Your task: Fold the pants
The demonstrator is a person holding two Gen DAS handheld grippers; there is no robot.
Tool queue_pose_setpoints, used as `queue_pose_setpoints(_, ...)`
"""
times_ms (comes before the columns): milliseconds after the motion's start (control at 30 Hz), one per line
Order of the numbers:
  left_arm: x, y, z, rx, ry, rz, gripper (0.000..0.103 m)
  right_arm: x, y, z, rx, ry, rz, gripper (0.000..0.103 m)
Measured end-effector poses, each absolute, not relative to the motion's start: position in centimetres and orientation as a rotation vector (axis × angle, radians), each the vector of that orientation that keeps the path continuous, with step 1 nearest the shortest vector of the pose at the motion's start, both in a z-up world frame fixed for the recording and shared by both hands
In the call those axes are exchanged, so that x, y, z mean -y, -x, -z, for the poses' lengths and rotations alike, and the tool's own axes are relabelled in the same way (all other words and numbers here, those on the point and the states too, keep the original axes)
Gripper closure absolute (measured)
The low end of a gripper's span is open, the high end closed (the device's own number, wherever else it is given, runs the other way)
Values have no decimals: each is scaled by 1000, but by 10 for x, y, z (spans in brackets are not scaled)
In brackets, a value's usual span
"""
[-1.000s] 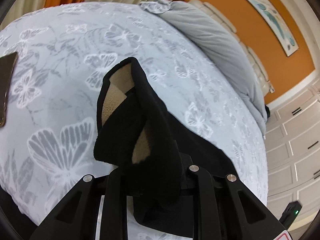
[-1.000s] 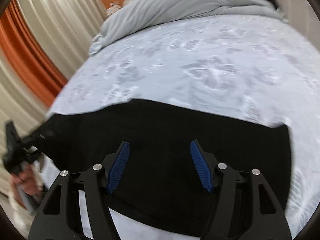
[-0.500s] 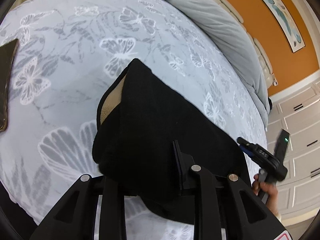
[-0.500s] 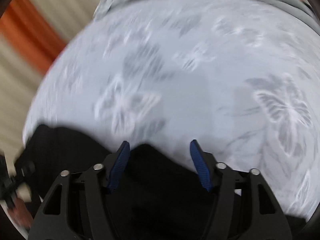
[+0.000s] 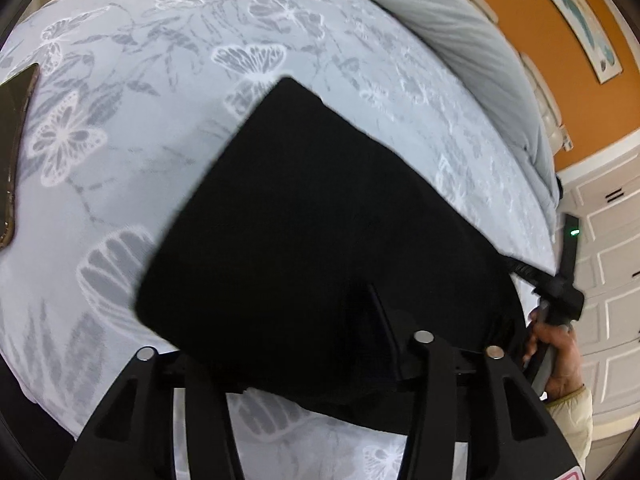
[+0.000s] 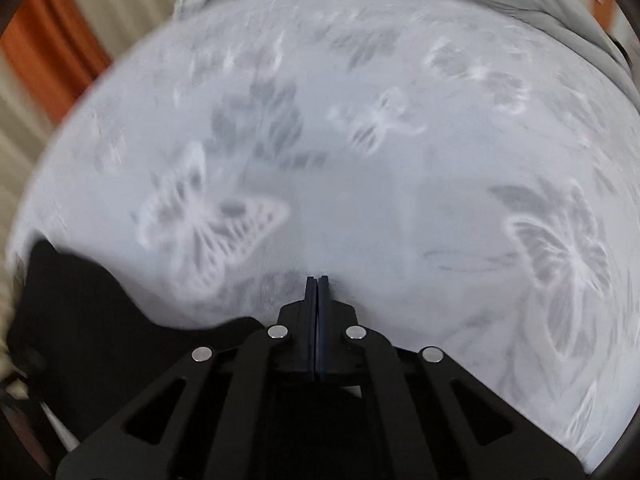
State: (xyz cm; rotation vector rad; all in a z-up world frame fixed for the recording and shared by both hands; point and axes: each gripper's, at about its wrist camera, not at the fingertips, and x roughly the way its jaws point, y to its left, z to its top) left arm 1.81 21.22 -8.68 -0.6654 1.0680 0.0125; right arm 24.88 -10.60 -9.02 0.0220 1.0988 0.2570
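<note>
1. Black soft-fabric pants (image 5: 320, 216), folded into a broad flat slab, lie on the pale blue-grey butterfly-print bedspread (image 5: 132, 128), right ahead of the left gripper (image 5: 288, 320) and draped over its fingers.
2. L gripper: jaws have just been opening; cloth covers the left finger and lies btwn the two. The right finger (image 5: 384, 332) stands clear of the fabric, so no pinch is seen – reads as open w/ pants between.
3. Right gripper (image 6: 317, 280): jaws have just been closing; blue pads (image 6: 311, 320) now meet flat. Tips touch the bedspread just ahead of the pants' edge (image 6: 120, 320), which runs off to the tool's left and below it. Whether any cloth is caught btwn the pads – can't tell; view is blurred.
4. In the left wrist view the R tool (image 5: 560, 292) sits at the pants' far right corner, held by a hand (image 5: 560, 356) in a cream sleeve (image 5: 576, 416).
5. Dark flat phone-like slab (image 5: 14, 152) lies well left of the L tool on the bedspread.
6. Grey rumpled duvet (image 5: 460, 40) is bunched far ahead, by the orange wall (image 5: 540, 40).
</note>
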Motion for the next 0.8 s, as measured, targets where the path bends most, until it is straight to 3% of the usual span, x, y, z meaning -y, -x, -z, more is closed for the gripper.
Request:
queue_pose_setpoints(100,-206,-17,83,-1044,623,-14,59,130,-206,42,-975,-95,-268,95)
queue_pose_setpoints(133,-206,-17,81,-1035,615,-14,59,135,-194,34,-955,-97,-268,79)
queue_pose_setpoints(167,-205,-17,78,-1020,617,-12,64,144,-173,23,-922,-96,-258,45)
queue_pose_setpoints(233,-206,-19,77,-1013,639,-7,75,161,-137,11,-848,-109,-222,17)
queue_pose_setpoints(300,-205,-20,76,-1003,677,-4,84,174,-113,10,-832,-109,-203,18)
queue_pose_setpoints(433,-176,-15,36,-867,626,45,86,189,-86,5,-849,-29,-101,19)
queue_pose_setpoints(533,-96,-3,-26,-710,469,284,84,209,-69,-5,-806,-71,-71,18)
queue_pose_setpoints(567,-76,1,-34,-692,429,343,76,216,-67,-5,-802,-85,-63,16)
queue_pose_setpoints(600,-44,7,-40,-679,372,414,61,227,-63,-3,-806,-106,-46,15)
queue_pose_setpoints(667,7,9,-26,-710,283,471,40,243,-58,7,-837,-144,-22,15)
queue_pose_setpoints(800,25,-15,33,-902,236,358,42,271,-53,27,-910,-261,-35,15)
